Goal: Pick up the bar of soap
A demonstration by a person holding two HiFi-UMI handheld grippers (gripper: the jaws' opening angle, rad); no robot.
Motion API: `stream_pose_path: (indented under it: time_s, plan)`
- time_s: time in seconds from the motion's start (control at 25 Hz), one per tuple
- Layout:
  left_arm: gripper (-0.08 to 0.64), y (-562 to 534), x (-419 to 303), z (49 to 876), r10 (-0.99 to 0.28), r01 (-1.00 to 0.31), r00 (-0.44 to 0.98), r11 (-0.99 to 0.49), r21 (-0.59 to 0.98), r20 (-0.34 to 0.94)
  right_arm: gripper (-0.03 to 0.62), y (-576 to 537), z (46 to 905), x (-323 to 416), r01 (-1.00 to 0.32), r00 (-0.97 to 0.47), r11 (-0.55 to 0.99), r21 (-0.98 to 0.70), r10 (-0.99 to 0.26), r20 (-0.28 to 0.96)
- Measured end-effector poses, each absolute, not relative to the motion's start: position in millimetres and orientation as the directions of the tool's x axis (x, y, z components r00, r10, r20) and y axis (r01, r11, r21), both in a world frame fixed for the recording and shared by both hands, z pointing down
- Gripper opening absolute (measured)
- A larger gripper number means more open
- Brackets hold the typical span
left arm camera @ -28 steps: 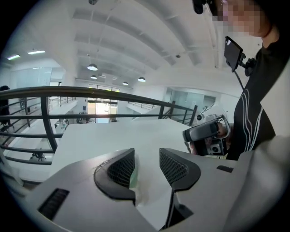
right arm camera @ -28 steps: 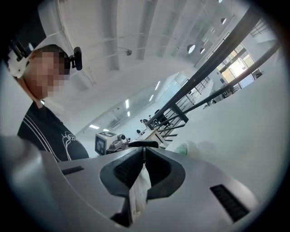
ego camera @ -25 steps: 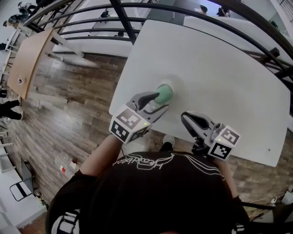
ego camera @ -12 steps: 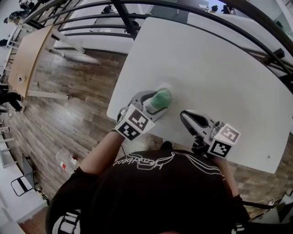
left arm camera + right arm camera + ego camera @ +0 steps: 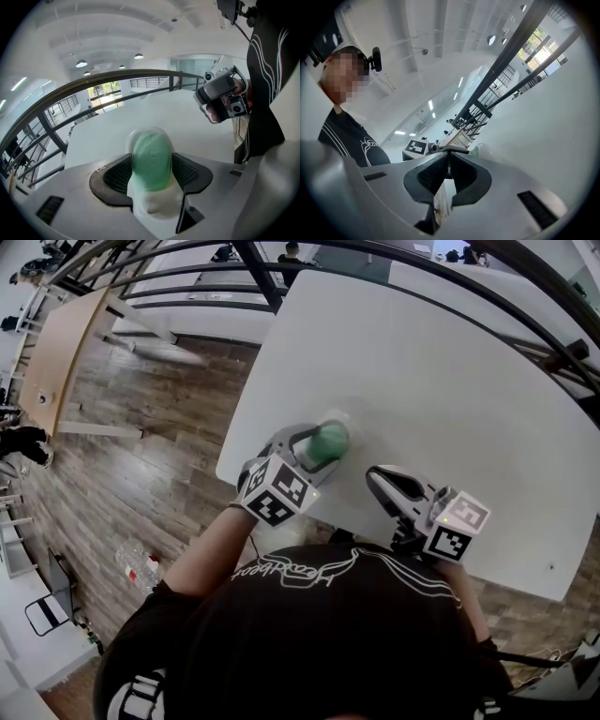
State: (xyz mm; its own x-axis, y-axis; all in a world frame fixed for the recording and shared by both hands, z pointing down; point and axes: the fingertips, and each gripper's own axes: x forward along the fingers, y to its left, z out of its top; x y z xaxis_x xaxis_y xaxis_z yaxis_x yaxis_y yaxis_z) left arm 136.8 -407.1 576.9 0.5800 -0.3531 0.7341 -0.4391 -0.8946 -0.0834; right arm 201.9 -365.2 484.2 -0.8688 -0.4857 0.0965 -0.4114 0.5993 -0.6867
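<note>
The green bar of soap [image 5: 330,441] lies in a clear wrapper near the front left edge of the white table [image 5: 450,362]. My left gripper [image 5: 314,452] points steeply down at it. Its jaws have just been opening and now stand wide, with the soap [image 5: 151,159] between the ribbed black pads [image 5: 117,174]. The pads flank the bar closely on both sides without visibly squeezing it. My right gripper [image 5: 377,476] hovers over the table's front edge to the right of the soap, apart from it. In the right gripper view its jaws meet at the tips [image 5: 448,153] with nothing between them.
The table's front edge [image 5: 281,507] runs just below both grippers, with wood floor beyond it at the left. A dark metal railing [image 5: 281,268] curves behind the table. A wooden table [image 5: 56,352] stands far left and a bottle [image 5: 136,568] lies on the floor.
My left gripper has come down over the soap and rolled, so its marker cube now faces up more. Its jaws look wider. The right gripper has shifted slightly left.
</note>
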Motion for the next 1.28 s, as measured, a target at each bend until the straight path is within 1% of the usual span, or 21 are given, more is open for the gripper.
stream_pose_path:
  time_s: [0.44, 0.8, 1.0, 1.28]
  plan:
    - [0.262, -405.0, 132.2, 581.3, -0.386, -0.441, 0.544, -0.887, -0.138, 0.745, 0.02, -365.2, 486.2, 202.4, -0.397, -0.874, 0.603, -0.692, -0.48, 0.083]
    - [0.261, -402.6, 133.8, 580.6, -0.379, -0.456, 0.543, -0.882, -0.116, 0.749, 0.02, -365.6, 483.6, 201.8, -0.394, -0.877, 0.614, -0.684, -0.473, 0.081]
    - [0.259, -402.7, 132.8, 582.4, -0.378, -0.486, 0.557, -0.87, -0.079, 0.739, 0.02, -365.2, 484.3, 201.4, -0.39, -0.874, 0.603, -0.696, -0.48, 0.073]
    - [0.259, -409.2, 134.0, 580.7, -0.378, -0.507, 0.579, -0.861, -0.045, 0.722, 0.02, -365.6, 487.4, 203.7, -0.412, -0.864, 0.589, -0.696, -0.495, 0.093]
